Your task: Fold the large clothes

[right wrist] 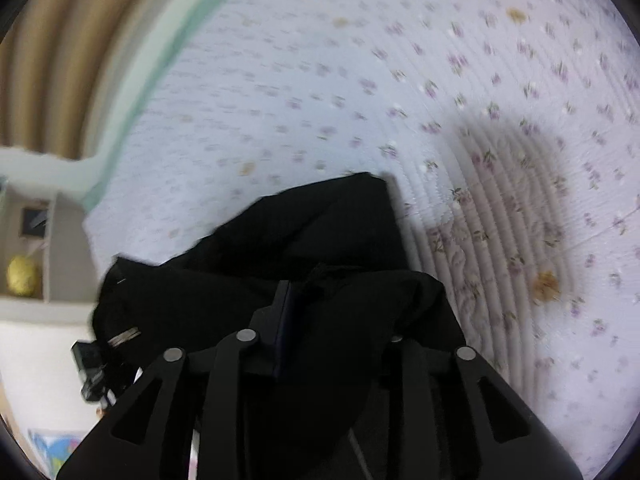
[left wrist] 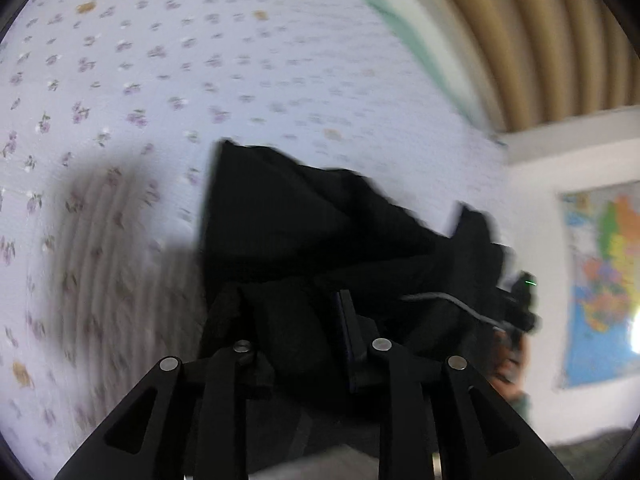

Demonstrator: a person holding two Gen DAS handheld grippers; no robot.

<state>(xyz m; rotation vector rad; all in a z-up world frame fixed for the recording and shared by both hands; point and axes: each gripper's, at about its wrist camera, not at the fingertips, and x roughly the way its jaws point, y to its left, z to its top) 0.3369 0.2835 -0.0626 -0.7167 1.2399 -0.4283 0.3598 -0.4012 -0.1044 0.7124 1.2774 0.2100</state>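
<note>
From the left wrist view, the black garment fills the lower middle of the frame, bunched up and rumpled, with one fairly straight edge running up its left side to a corner near the centre. It lies on the bed, which has a pale sheet with little purple flowers all over it. The left claw is at the bottom centre with cloth between and over its fingers. The jaws stand slightly apart, and honestly I can't tell if the pads are actually pinching the fabric or just sitting in it, it's all black on black and blurry. Over at the right edge you can see the other claw's body and a map on the wall.

Right wrist view, same deal mirrored. The garment sits in the lower middle, a squared-off corner pointing up near the centre, the rest heaped toward the lower left. The right claw is bottom centre, one finger showing clearly, the other buried under a fold of cloth. There's a small gap between the jaws here too, and again I can't say whether it has a grip.

As for progress, I'd guess partway. It looks doubled over at least once, but it's lumpy, not flat. It needs smoothing and probably another fold or two.
</note>
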